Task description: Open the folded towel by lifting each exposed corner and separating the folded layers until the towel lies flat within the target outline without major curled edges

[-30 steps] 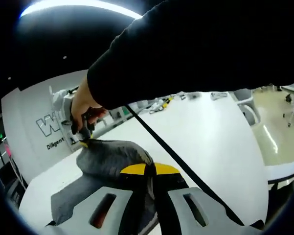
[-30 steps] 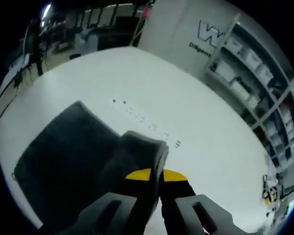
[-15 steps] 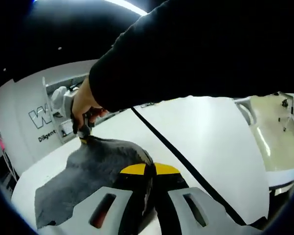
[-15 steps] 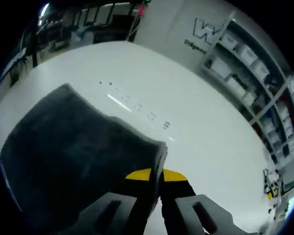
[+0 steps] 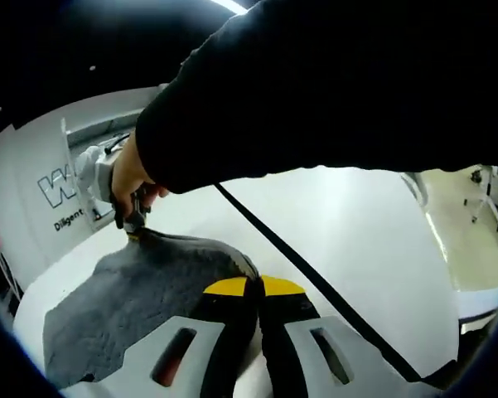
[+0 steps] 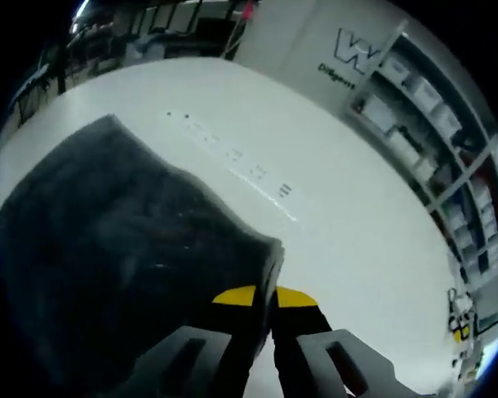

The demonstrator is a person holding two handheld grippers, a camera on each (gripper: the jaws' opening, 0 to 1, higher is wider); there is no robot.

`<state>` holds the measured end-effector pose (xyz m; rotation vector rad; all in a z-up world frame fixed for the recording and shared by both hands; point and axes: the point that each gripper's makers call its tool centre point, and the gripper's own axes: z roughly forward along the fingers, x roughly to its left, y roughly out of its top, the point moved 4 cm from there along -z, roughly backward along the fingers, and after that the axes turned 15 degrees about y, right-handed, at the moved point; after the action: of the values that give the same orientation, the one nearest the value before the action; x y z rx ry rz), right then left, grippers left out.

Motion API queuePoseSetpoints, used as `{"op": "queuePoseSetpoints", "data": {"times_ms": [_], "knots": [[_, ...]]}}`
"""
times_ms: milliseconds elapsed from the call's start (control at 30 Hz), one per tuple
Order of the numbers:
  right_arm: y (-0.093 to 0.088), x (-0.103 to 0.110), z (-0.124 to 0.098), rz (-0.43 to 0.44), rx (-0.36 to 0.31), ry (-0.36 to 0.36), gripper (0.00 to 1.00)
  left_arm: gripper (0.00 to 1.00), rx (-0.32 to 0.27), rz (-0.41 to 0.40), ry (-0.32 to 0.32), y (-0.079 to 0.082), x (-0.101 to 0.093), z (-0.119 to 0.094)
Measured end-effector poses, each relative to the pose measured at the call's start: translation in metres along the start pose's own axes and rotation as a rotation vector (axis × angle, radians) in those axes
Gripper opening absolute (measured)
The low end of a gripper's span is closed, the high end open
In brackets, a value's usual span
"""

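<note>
A dark grey towel [image 5: 141,290] spreads over the white table [image 5: 356,224]. My left gripper [image 5: 254,286] is shut on the towel's near edge, its yellow-tipped jaws pressed together. Farther off, the other gripper [image 5: 134,228], held by a person's hand [image 5: 132,178], pinches another corner. In the right gripper view the towel [image 6: 108,249] lies stretched out to the left, and my right gripper [image 6: 272,294] is shut on its corner. A black sleeve [image 5: 331,83] covers the top of the left gripper view.
A black cable [image 5: 307,274] runs across the table from the hand toward the lower right. A white wall with lettering [image 5: 54,186] and shelves of bins [image 6: 431,116] stand behind. Faint marks [image 6: 232,153] dot the table. Floor and a chair [image 5: 489,191] lie past the table's edge.
The towel has spread wider and flatter between the two grippers. Both grippers keep their hold on its corners.
</note>
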<state>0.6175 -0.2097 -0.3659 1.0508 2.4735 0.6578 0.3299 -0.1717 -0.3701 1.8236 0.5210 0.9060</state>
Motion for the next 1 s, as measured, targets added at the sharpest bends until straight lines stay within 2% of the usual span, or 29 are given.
{"op": "queuePoseSetpoints", "data": {"times_ms": [133, 200, 267, 367, 433, 533, 567, 633, 667, 700, 733, 767, 800, 833, 933, 1000], "knots": [[-0.006, -0.001, 0.005, -0.008, 0.016, 0.003, 0.02, 0.03, 0.014, 0.001, -0.012, -0.003, -0.003, 0.001], [-0.01, -0.001, 0.007, -0.018, 0.03, 0.0, 0.05, 0.04, 0.019, 0.005, -0.018, -0.004, -0.004, 0.001], [-0.012, -0.004, 0.007, -0.053, 0.043, -0.022, 0.12, 0.06, 0.048, 0.024, -0.058, -0.01, -0.01, 0.001], [-0.011, -0.011, 0.002, -0.087, 0.047, -0.076, 0.27, 0.19, 0.065, -0.004, -0.121, -0.015, -0.018, 0.001], [-0.01, -0.017, -0.003, -0.084, 0.045, -0.118, 0.45, 0.25, 0.032, -0.004, -0.123, -0.01, -0.018, -0.001], [-0.003, -0.021, -0.014, -0.081, 0.009, -0.153, 0.65, 0.36, -0.007, -0.007, -0.107, -0.002, -0.014, -0.006], [0.0, -0.022, -0.017, -0.076, -0.016, -0.159, 0.72, 0.42, -0.024, -0.016, -0.092, 0.002, -0.009, -0.007], [0.007, -0.023, -0.024, -0.074, -0.075, -0.171, 0.91, 0.65, -0.036, -0.024, -0.073, 0.005, -0.004, -0.007], [0.012, -0.023, -0.028, -0.078, -0.109, -0.179, 0.97, 0.88, -0.061, -0.034, -0.049, 0.008, 0.0, -0.006], [0.014, -0.023, -0.03, -0.084, -0.129, -0.183, 0.99, 0.99, -0.082, -0.049, -0.018, 0.011, 0.004, -0.005], [0.015, -0.024, -0.039, -0.08, -0.13, -0.192, 1.0, 0.95, -0.083, -0.058, 0.022, 0.011, 0.012, -0.005], [0.017, -0.025, -0.043, -0.086, -0.142, -0.199, 1.0, 0.98, -0.085, -0.067, 0.063, 0.01, 0.02, -0.006], [0.022, -0.024, -0.048, -0.084, -0.192, -0.196, 1.0, 1.0, -0.074, -0.062, 0.072, 0.008, 0.025, -0.007], [0.024, -0.023, -0.05, -0.074, -0.214, -0.19, 1.0, 1.0, -0.06, -0.064, 0.069, 0.007, 0.027, -0.008], [0.028, -0.02, -0.063, -0.041, -0.274, -0.175, 1.0, 1.0, -0.051, -0.092, 0.058, 0.006, 0.035, -0.012], [0.032, -0.015, -0.076, -0.021, -0.353, -0.167, 1.0, 1.0, -0.06, -0.105, 0.067, 0.009, 0.044, -0.017]]}}
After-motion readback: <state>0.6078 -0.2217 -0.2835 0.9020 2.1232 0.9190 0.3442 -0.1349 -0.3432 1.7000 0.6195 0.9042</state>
